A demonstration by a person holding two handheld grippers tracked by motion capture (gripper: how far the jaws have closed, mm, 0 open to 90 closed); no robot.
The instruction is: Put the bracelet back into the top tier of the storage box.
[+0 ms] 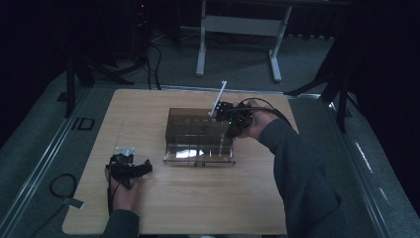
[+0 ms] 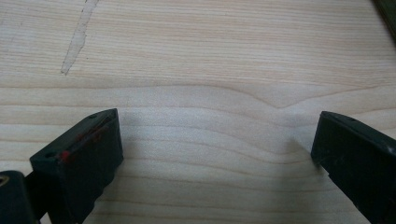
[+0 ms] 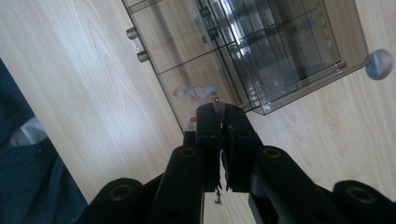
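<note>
Matt pale wood table (image 1: 198, 198), glossy smoked plastic organizer (image 1: 198, 136)

Overhead, forward-down – others close (shared table (image 1: 198, 198))

Left tool (image 2: 215, 154) gapes wide — right tool (image 3: 223, 122) clamped tight, arm outstretched.

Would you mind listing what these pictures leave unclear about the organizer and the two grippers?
- Right gripper, right gripper view: what the closed jaws pinch is hidden between them; in the high view a white stick rises there.
- Clear organizer box, high view: contents too small and dim; in the right gripper view, pale bits in one compartment are blurred.
- Left gripper, left gripper view: jaws apart over bare table, cut off by the bottom edge.
</note>
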